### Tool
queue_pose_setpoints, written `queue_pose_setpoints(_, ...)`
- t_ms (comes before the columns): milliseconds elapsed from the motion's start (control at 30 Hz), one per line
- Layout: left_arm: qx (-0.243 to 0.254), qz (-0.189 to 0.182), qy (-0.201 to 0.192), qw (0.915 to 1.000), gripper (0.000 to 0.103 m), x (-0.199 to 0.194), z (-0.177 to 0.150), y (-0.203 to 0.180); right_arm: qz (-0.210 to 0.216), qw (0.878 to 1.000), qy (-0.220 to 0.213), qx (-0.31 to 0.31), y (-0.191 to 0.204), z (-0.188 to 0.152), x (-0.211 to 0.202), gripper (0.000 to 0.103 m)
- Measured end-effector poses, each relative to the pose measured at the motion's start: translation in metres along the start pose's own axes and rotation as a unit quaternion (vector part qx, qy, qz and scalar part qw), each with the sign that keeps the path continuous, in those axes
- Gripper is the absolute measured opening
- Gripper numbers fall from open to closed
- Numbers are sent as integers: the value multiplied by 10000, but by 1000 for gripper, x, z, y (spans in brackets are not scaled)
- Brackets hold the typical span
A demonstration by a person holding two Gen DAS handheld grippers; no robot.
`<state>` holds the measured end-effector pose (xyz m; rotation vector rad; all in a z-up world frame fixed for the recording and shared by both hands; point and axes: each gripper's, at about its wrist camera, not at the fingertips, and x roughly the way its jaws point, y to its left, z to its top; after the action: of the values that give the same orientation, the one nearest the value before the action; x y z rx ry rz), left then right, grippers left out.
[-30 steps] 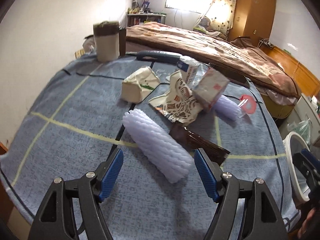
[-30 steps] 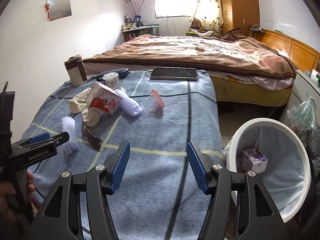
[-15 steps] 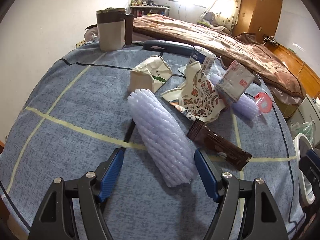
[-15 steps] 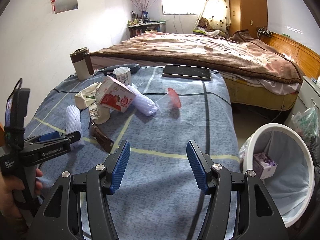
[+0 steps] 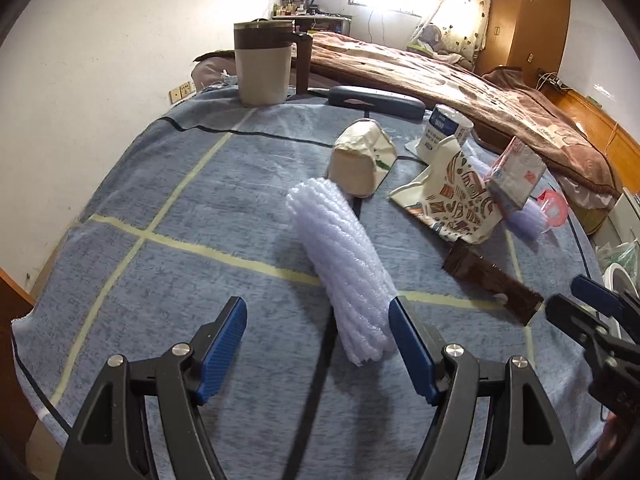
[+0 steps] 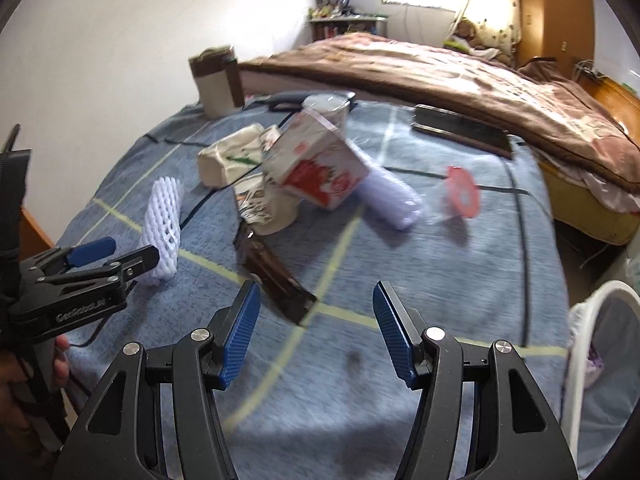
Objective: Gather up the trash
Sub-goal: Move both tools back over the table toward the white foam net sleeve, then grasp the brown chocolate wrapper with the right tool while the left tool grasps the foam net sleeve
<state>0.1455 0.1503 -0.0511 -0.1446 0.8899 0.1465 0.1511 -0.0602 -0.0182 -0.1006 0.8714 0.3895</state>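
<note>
Here, the left gripper (image 5: pixel 316 322) is standing released, its blue pads straddling the near end of the foam sleeve (image 5: pixel 340 264) lying on the blue cloth (image 5: pixel 168 280). The right gripper (image 6: pixel 316 308) is hanging released and empty over the brown wrapper (image 6: pixel 272 272); beyond, a carton (image 6: pixel 316 168) is leaning on a paper cup (image 6: pixel 264 204).

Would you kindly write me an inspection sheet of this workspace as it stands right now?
Surface: blue cloth with yellow tape lines.
Job's things: foam net sleeve nearest; brown wrapper; red-and-white carton; patterned paper cup; white bin at right.
Clutter: lidded mug, dark tablet.
Grippers: left gripper open, sleeve's end between its fingers, untouched; right gripper open, empty, near the wrapper.
Cables: black cable under the sleeve.
Surroundings: bed, wardrobe.
</note>
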Motion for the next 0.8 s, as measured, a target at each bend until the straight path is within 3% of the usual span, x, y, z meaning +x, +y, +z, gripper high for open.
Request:
queue_pose_setpoints(267, -16, -26, -51, 10000, 75, -7, 3, 14, 129, 9987, 228, -433, 21, 9, 23, 60)
queue_pose_setpoints(433, -291, -385, 7, 9988, 75, -4, 7, 24, 163, 9986, 327, -388, 23, 9, 32, 58)
queue_pose_setpoints(500, -402, -496, 40, 9980, 75, -1, 8, 26, 114, 9988, 316, -364, 23, 8, 32, 42)
queue_pose_setpoints(633, -506, -703, 73, 9962, 75, 0, 10, 24, 181, 9987, 366, -301, 21, 6, 33, 31)
queue_pose_setpoints(800, -489, -640, -23, 9968, 75, 0, 15, 19, 179, 9991, 327, -222, 19, 3, 30, 12)
